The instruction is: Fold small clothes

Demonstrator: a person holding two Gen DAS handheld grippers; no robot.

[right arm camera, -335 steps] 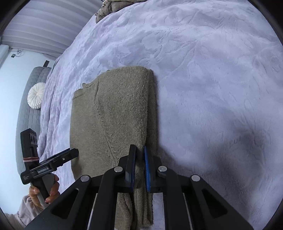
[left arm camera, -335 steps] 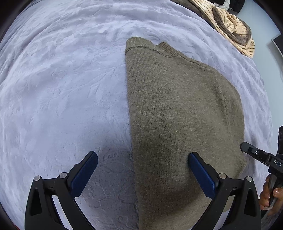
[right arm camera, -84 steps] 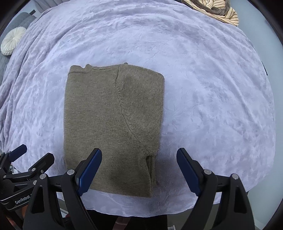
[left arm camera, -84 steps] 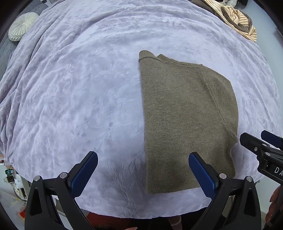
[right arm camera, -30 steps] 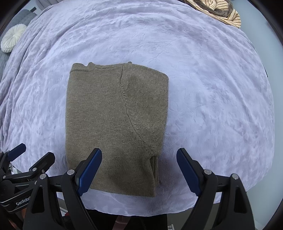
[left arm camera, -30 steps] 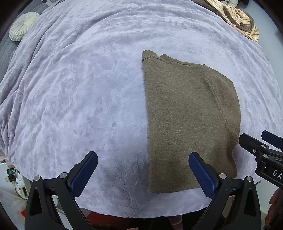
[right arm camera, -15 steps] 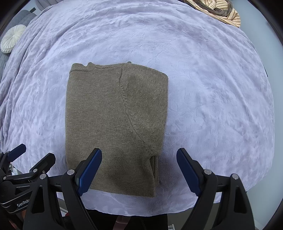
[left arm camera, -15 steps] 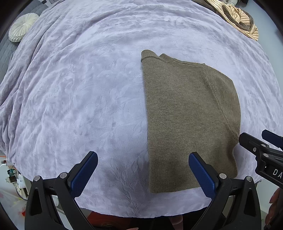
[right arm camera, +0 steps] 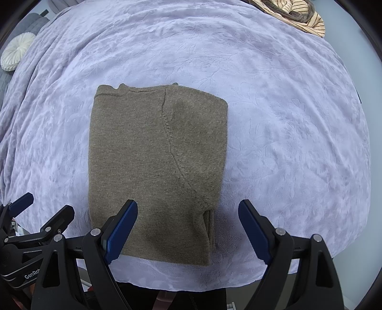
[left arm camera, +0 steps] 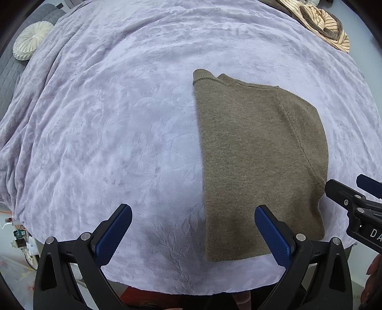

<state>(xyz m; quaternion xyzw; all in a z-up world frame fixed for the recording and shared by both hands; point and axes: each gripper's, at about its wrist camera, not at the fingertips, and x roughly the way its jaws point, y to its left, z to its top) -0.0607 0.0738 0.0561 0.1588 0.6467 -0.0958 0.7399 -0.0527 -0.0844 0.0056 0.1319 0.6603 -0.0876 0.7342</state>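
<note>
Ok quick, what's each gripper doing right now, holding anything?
Left gripper: open, holding nothing, above the blanket beside the folded sweater.
Right gripper: open, holding nothing, over the sweater's near edge.

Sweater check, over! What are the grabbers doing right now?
Left gripper open, empty. Right gripper open, empty. Olive sweater folded flat on purple blanket. Nothing in the way.

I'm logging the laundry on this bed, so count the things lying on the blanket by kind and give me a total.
Folded olive-brown knit sweater: 1
Heap of cream striped clothing at the far edge, pieces not separable: 1
Round white pleated cushion, beside the blanket: 1
Total: 3
</note>
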